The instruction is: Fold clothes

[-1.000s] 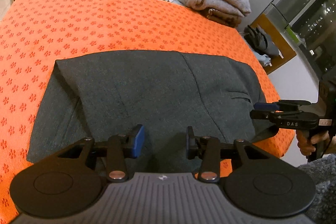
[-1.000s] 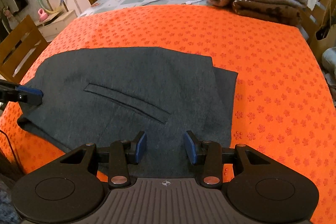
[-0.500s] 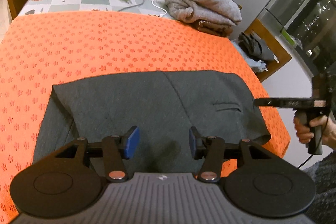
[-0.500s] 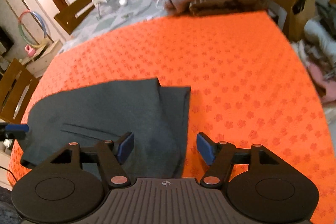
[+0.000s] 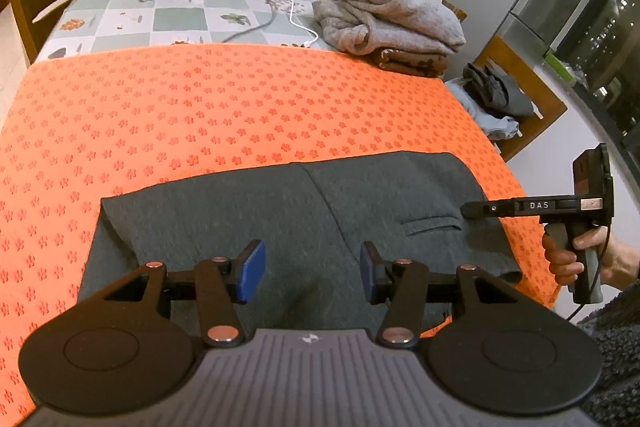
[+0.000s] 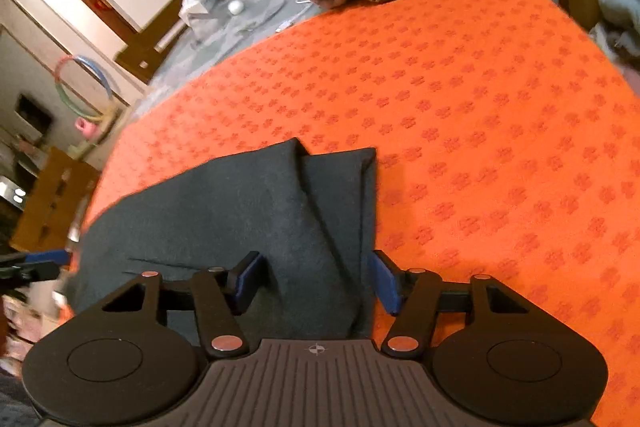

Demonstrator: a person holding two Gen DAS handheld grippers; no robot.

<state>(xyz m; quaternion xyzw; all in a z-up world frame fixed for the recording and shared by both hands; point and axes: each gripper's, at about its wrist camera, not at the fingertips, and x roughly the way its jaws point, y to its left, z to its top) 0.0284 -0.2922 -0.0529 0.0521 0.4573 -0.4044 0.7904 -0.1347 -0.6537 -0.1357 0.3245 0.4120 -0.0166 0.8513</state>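
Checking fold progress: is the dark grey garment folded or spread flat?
Folded at least once: the dark grey garment shows overlapping layers at its corner on the orange cloth.

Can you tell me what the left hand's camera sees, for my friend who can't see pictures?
The open left gripper hangs over a folded dark grey garment on an orange flowered cloth. At right, a hand holds the right gripper, and grey folded clothes sit further back.

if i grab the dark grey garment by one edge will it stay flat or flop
The dark grey garment likely flops: it lies limp in folded layers. It looks thick, so probably fairly heavy. The textured orange cloth may resist sliding.
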